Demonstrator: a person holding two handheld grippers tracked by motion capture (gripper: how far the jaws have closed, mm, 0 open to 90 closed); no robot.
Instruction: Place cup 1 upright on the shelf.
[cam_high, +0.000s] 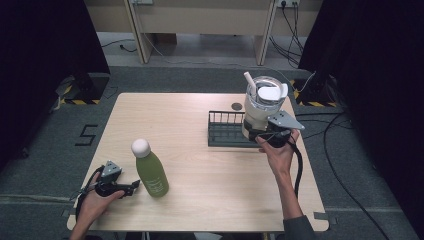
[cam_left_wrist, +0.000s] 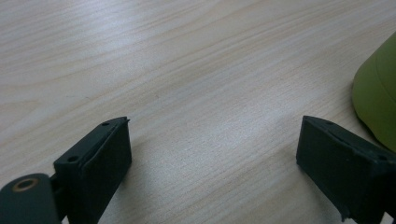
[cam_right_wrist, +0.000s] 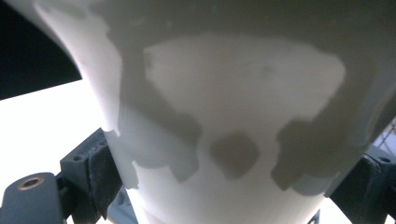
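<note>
High view: a pale wooden table (cam_high: 200, 150) carries, from largest to smallest, a black wire rack (cam_high: 225, 129) at right centre, a white tumbler (cam_high: 261, 107) with a clear lid and a white straw, and a green bottle (cam_high: 151, 172) with a white cap standing upright near the front left.

The tumbler stands upright at the right end of the rack; whether its base rests inside the rack or is held just above it cannot be told. The person's right forearm enters from the bottom edge and runs up and slightly leftward, the wrist extended so that the right hand (cam_high: 278, 152) lifts the right gripper (cam_high: 265, 134) to the lower part of the tumbler, with its grey plate on top. Right gripper view: the two black fingers (cam_right_wrist: 95, 172) bear on opposite sides of the tumbler's white wall (cam_right_wrist: 243, 93), pinching it low on the body.

The left forearm enters at the bottom left corner, and the left hand (cam_high: 95, 197) lies low at the front left of the table, holding the left gripper (cam_high: 134, 187) nearly level and pointed rightward at the base of the green bottle. Left gripper view: the fingers (cam_left_wrist: 100, 163) stand spread wide apart over bare table (cam_left_wrist: 196, 93) with nothing between them, and the rounded green flank of the bottle (cam_left_wrist: 378, 102) sits just beside the right-hand finger, apparently not touching it.
</note>
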